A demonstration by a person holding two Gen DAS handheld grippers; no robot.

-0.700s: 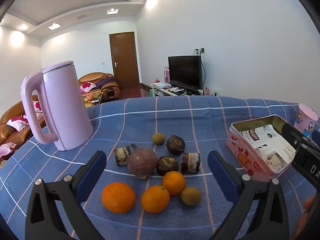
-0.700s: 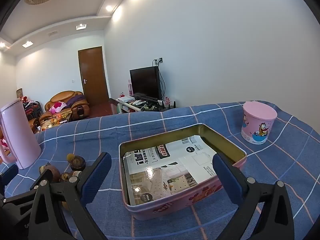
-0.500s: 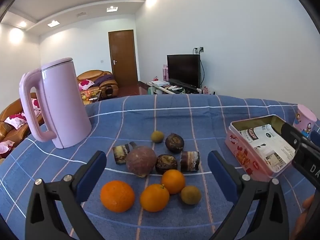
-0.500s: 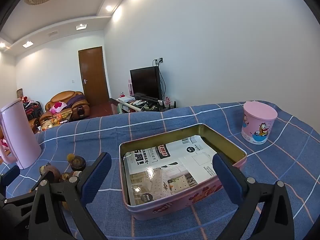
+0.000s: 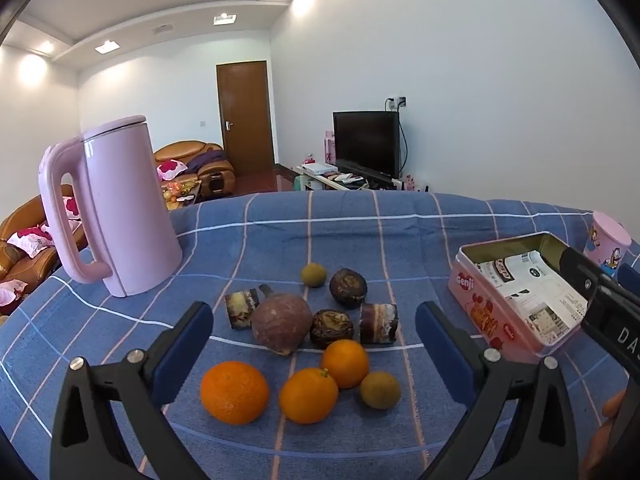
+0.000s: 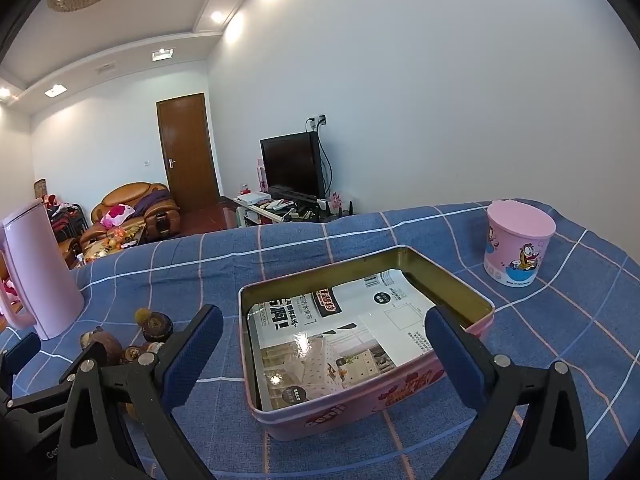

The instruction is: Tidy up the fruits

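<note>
I've got a blue checked tablecloth (image 5: pixel 400 240) covering the whole surface. Landmark is the pink tin (image 6: pixel 360 420), open, printed paper lying flat inside. Pink kettle (image 5: pixel 120 208) stands upright well left of the tin, beyond the fruit. Pink cartoon cup (image 6: pixel 518 250) stands right of the tin and behind it, apart from it. My left gripper (image 5: pixel 312 344) hangs left of the tin over the fruit pile, jaws spread wide, nothing between the pads. My right gripper (image 6: pixel 324 348) is at the tin's near edge, jaws wide too, holding nothing. Fruit all sits on the cloth left of the tin, none in it: purple-brown round fruit (image 5: pixel 282 326), three oranges (image 5: pixel 234 392) nearest me, two dark shrivelled fruits (image 5: pixel 348 287), two cut brown chunks (image 5: pixel 378 323), two small greenish-brown fruits (image 5: pixel 380 390).
</note>
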